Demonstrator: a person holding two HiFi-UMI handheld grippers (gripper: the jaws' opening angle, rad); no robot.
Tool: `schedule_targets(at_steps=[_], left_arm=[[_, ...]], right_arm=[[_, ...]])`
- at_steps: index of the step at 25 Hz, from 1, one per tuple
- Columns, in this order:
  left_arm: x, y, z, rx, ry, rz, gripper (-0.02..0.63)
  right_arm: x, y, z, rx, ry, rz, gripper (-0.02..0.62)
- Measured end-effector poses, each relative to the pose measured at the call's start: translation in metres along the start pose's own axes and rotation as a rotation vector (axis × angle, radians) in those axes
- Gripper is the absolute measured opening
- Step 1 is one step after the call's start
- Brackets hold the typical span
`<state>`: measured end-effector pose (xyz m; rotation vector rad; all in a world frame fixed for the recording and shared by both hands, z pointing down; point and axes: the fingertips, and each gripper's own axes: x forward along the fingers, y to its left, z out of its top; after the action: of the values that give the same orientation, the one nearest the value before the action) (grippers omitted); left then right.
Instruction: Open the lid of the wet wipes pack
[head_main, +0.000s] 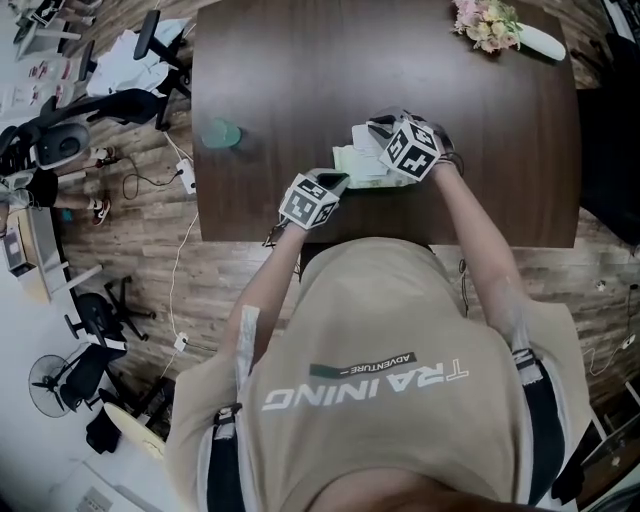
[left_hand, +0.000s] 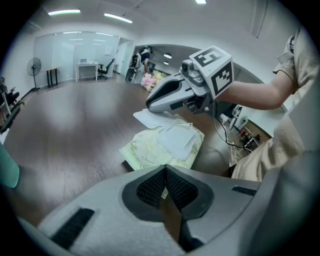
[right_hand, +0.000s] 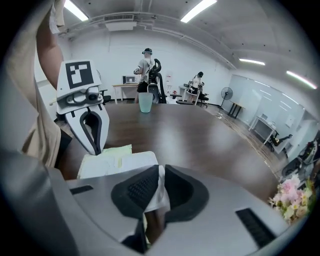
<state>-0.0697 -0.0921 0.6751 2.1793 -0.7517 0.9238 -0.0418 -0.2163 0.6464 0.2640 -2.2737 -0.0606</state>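
Table (head_main: 300, 60): wipes pack (left_hand: 161, 144) lid (right_hand: 160, 194) between right gripper (right_hand: 159, 170) jaws.

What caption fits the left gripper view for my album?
The left gripper clamps the wet wipes pack while the right gripper pinches its white lid.

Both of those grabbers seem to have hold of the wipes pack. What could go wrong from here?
1. The right gripper has its jaws shut on the thin white lid flap; a hard pull might tear it or let it slip out.
2. The left gripper seems to pinch only an edge of the pale yellow-green wet wipes pack, so the pack could lift or twist free.
3. The pack lies near the front edge of the dark wooden table and could be dragged off.
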Motion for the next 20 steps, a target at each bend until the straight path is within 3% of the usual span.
schedule_targets(at_steps=[3, 12, 17, 20], left_arm=[[0.001, 0.001, 0.0, -0.001, 0.006, 0.005, 0.009], [-0.002, 0.003, -0.002, -0.029, -0.004, -0.002, 0.009], [0.0, 0.002, -0.002, -0.043, -0.02, -0.011, 0.009], [-0.002, 0.002, -0.004, -0.038, -0.029, -0.007, 0.009]], right_arm=[[0.009, 0.006, -0.012, 0.0, 0.015, 0.005, 0.038], [0.012, 0.01, -0.018, 0.168, -0.021, -0.008, 0.017], [0.003, 0.007, -0.019, 0.187, -0.056, -0.103, 0.017], [-0.017, 0.008, -0.018, 0.257, -0.122, -0.18, 0.017]])
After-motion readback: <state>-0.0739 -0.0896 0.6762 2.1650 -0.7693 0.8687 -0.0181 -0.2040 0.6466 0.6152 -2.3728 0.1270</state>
